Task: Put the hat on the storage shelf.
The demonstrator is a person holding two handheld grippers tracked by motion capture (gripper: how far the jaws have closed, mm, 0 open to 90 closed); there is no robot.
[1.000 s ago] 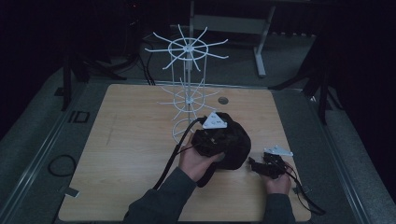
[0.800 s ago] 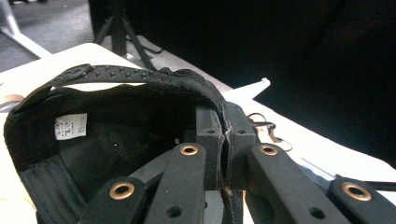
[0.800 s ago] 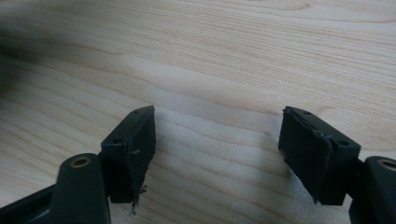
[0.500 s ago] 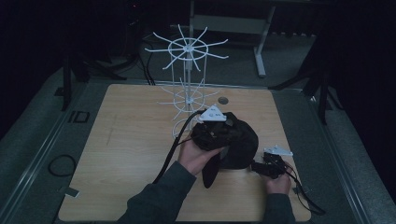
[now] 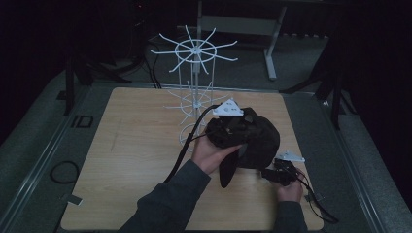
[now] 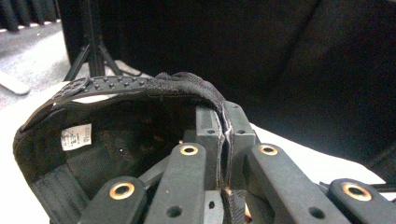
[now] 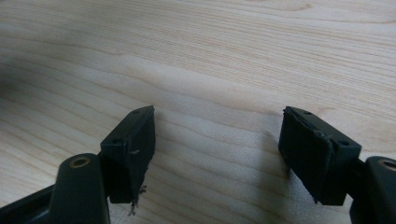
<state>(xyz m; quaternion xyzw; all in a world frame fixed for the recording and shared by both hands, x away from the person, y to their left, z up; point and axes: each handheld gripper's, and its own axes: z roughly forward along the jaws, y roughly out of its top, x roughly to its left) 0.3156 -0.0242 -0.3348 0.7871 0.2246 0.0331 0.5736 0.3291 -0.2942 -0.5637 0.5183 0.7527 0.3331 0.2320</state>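
1. Left gripper (image 6: 224, 135) pinches the rim of the black fabric cap (image 5: 252, 138), held above the wooden table (image 5: 136, 145) near its right edge, beside the white wire rack (image 5: 194, 97).
2. Right gripper (image 7: 217, 140) rests low near the table's right front corner, jaws wide apart with nothing between.

I'm working in what looks to me like a lab or recording studio rather than a home. A bare light-wood counter (image 5: 136, 145) sits on grey floor matting, ringed by black drapes and darkness. Tripod legs (image 6: 91, 56) and stand feet (image 5: 272, 73) rise around it, cables (image 5: 63, 171) coil on the floor, and a white wire display rack (image 5: 195, 92) stands on the counter.
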